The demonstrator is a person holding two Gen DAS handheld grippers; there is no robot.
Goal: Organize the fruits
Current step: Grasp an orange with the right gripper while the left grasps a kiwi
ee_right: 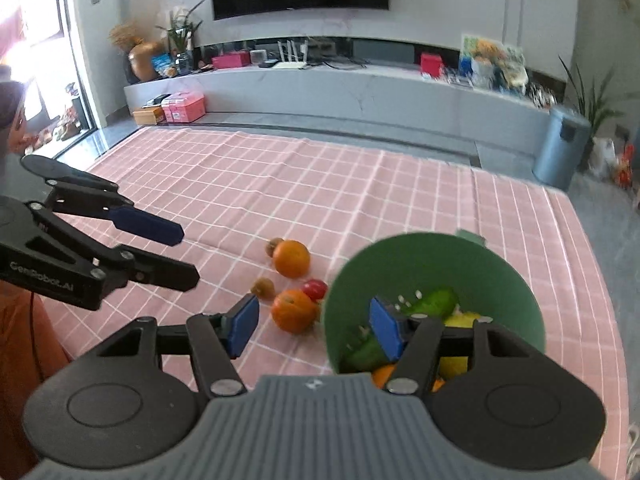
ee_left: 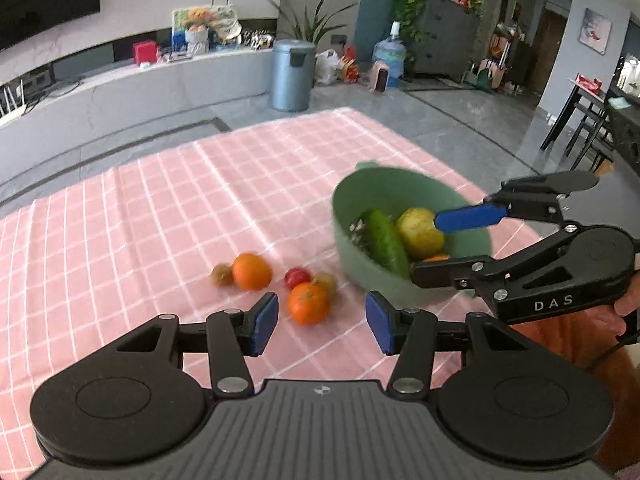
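Black linkages and blue pads of the left gripper (ee_left: 322,322) are being seen closest to the lens, its jaws being held spread with nothing between them, above the pink checked cloth (ee_left: 160,208) and just short of the nearer orange (ee_left: 308,303). Everything else is being placed by the green bowl (ee_left: 404,196), which is being kept on the cloth. Inside the bowl a cucumber (ee_left: 385,242), a yellow fruit (ee_left: 420,232) and a glimpse of something orange are being held. Just beside the bowl, on the cloth, the loose fruit is being left in a cluster: the nearer orange, a small red fruit (ee_left: 297,277) behind it, a small brownish fruit (ee_left: 326,281) touching that orange, and, a little farther from the bowl, a second orange (ee_left: 251,271) with another small brown fruit (ee_left: 222,275) against it. The right gripper (ee_right: 316,326) is being held over the bowl's near rim, its jaws spread and gripping nothing: one pad is being shown above the cucumber inside the bowl (ee_right: 432,264), the other outside the rim, near the loose orange (ee_right: 294,311). Far beyond the bowl, a grey bin (ee_left: 292,74) is being left standing on the floor.
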